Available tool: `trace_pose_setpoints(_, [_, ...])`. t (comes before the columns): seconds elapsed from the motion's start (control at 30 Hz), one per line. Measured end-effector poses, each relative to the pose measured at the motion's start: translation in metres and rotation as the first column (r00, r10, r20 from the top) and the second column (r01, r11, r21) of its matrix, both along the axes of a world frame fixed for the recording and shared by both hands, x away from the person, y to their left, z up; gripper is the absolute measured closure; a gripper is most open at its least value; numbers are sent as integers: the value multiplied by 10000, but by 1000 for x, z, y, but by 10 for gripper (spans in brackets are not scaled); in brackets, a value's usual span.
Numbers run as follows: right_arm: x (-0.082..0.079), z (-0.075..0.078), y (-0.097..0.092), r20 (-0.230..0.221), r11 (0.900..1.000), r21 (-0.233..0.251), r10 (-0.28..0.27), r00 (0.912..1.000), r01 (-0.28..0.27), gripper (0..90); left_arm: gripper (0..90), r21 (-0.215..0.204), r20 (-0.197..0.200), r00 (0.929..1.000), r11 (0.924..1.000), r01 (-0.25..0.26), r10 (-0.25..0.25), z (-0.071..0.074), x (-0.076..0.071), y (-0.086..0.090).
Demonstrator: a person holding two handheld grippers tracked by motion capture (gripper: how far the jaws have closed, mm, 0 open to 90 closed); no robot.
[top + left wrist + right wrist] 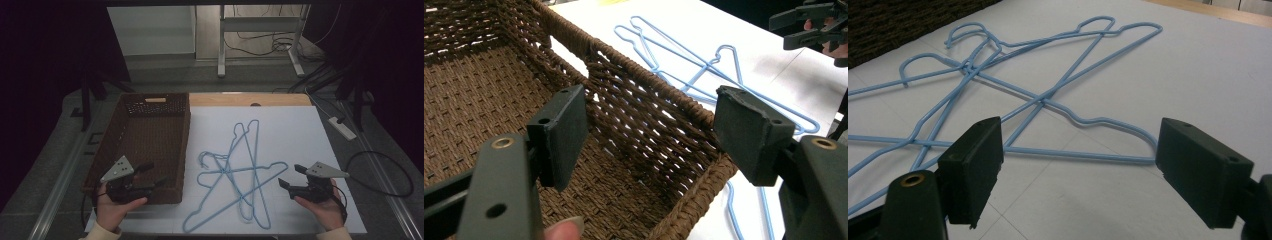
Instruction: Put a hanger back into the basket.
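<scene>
A person sits at a table (300,120) covered with a white sheet, holding a two-jaw gripper in each hand. The forearms enter from the bottom edge of the high view.

A brown woven basket (117,137) rests on the left part of the table, its right wall along the left edge of the white sheet. It has a handle cut-out in its far wall.

A loose pile of light blue wire hangers (235,172) lies flat on the white sheet, just right of the basket and between the two hands. The hangers overlap and cross one another, with hooks pointing toward the basket and the far side of the table.

The left gripper (150,176) is held by the left hand (116,207) over the near right corner of the basket. Its jaws are spread wide apart and hold nothing. In the left gripper view, the jaws frame the basket's right wall, with the hangers beyond it.

The right gripper (291,176) is held by the right hand (322,210), near the right end of the hanger pile. Its jaws are also spread wide and hold nothing. In the right gripper view, the hangers (1048,100) lie on the sheet just ahead of the jaws, not touching them.
</scene>
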State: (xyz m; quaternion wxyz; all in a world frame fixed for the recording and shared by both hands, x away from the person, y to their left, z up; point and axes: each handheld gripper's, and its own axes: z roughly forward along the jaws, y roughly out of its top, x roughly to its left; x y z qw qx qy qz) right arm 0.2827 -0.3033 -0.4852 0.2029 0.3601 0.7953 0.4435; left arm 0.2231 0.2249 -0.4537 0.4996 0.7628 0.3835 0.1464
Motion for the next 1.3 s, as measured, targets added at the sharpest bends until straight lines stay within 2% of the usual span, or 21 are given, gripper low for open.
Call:
trace_pose_setpoints(0.5, [1,-2,4,-186,9994,-305,141,9997,-147,211,289,96,35,10000,9999,43,-43,1,-1,0])
trace_pose_setpoints(0.8, [3,-3,7,-376,9993,-323,160,9992,-172,211,288,147,17,10000,9999,77,-77,0,0,-2])
trace_pose_setpoints(1.03, [9,11,24,-516,9962,-591,604,9968,-634,221,289,121,56,9999,9998,131,-132,2,-1,-3])
trace_pose_setpoints(1.1, [14,16,33,-567,9941,-804,686,9960,-730,228,290,77,48,9999,9998,157,-157,2,-1,-2])
trace_pose_setpoints(1.3, [27,21,50,-632,9906,-933,942,9935,-999,234,292,131,20,9996,9996,267,-267,2,0,-5])
